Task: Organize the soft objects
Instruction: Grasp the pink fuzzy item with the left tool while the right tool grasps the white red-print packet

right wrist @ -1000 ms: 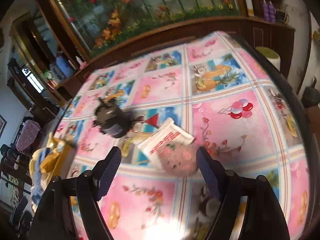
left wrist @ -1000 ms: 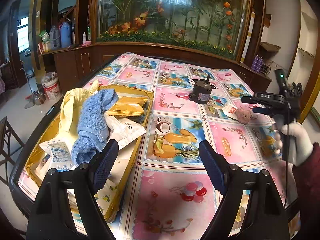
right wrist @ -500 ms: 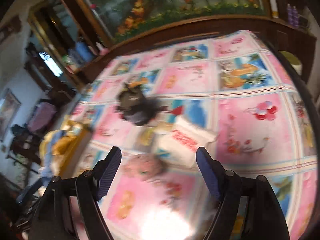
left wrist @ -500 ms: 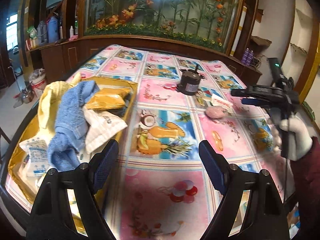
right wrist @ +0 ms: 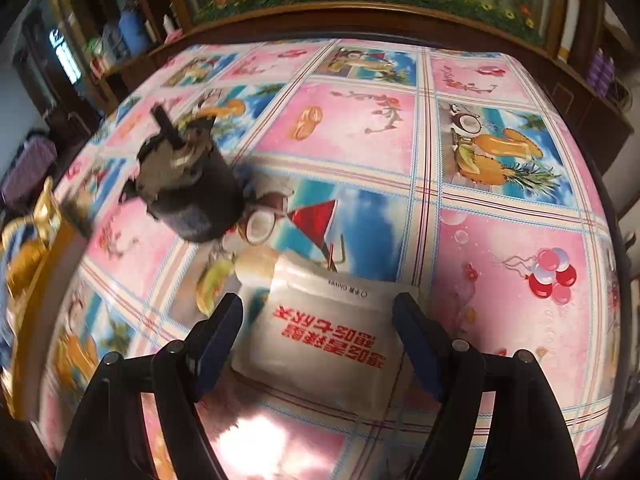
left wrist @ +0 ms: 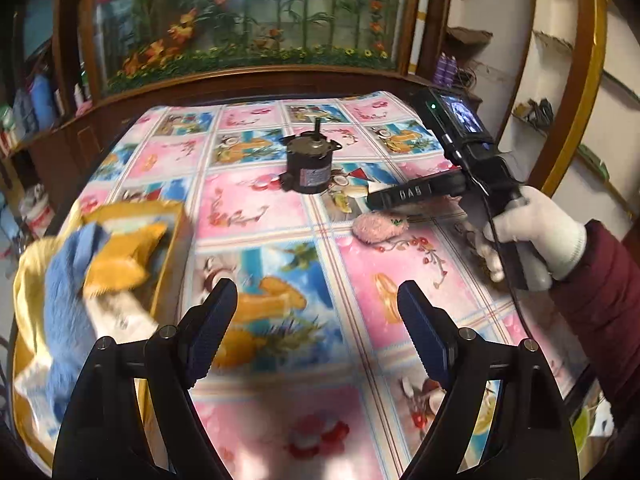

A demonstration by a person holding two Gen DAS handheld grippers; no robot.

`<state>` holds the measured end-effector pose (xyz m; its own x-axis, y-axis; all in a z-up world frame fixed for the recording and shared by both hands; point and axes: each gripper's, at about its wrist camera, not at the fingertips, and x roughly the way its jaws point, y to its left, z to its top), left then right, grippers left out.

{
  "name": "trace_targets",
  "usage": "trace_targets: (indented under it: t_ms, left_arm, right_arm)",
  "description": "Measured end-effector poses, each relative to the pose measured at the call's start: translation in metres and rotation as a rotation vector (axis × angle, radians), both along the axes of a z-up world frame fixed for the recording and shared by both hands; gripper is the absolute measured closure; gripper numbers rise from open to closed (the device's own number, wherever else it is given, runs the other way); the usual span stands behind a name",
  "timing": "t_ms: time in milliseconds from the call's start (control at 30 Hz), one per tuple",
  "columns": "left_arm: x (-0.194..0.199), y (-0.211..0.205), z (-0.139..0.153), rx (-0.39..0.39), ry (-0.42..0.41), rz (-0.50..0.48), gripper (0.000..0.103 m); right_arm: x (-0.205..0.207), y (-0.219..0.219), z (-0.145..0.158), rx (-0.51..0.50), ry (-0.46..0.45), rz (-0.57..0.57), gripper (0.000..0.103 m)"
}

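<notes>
A white packet with red writing (right wrist: 332, 340) lies flat on the tablecloth between the fingers of my right gripper (right wrist: 318, 308). Its jaws are closing, and the pads do not press on the packet. In the left wrist view, one of that gripper's fingers (left wrist: 400, 194) hangs just above a pink fuzzy object (left wrist: 380, 227), held by a white-gloved hand (left wrist: 536, 232). My left gripper (left wrist: 316, 292) is open over the near tablecloth, empty. A golden tray (left wrist: 176, 248) at the left holds a blue towel (left wrist: 64, 300), a yellow cloth and an orange packet (left wrist: 120, 264).
A black motor (left wrist: 310, 168) (right wrist: 188, 192) stands on the table just beyond the packet and the fuzzy object. A wooden cabinet with a flower panel (left wrist: 256, 32) runs behind the table. The table's edge (left wrist: 560, 380) is close on the right.
The left gripper swung right, so the tray slid to the view's left edge. The right gripper rolled and sank from over the pink fuzzy object to straddle the white packet.
</notes>
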<state>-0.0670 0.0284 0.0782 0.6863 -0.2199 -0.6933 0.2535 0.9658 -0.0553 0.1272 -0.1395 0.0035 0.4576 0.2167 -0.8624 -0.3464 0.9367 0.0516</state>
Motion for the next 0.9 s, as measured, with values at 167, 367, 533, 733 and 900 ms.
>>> trace_targets:
  t_ms: [167,367,533,733,900]
  left_arm:
    - [0.042,-0.033,-0.017,0.079,0.033,-0.102,0.020]
    - [0.081,-0.074,-0.039,0.192,0.033,-0.258,0.020]
    - [0.112,-0.098,-0.053,0.255,0.038,-0.313,0.020]
    - [0.136,-0.096,-0.064,0.146,0.201,-0.286,0.063]
    - [0.123,-0.078,-0.055,0.112,0.195,-0.224,0.065]
  right_arm:
    - [-0.015,-0.018,0.001,0.000,0.010,0.009,0.041]
    - [-0.040,-0.061,0.003,0.081,0.038,-0.012,0.042]
    - [-0.055,-0.088,0.003,0.173,0.057,-0.028,0.042]
    - [-0.065,-0.098,0.005,0.247,0.047,-0.050,0.043]
    - [-0.075,-0.103,0.014,0.313,0.017,-0.061,0.059]
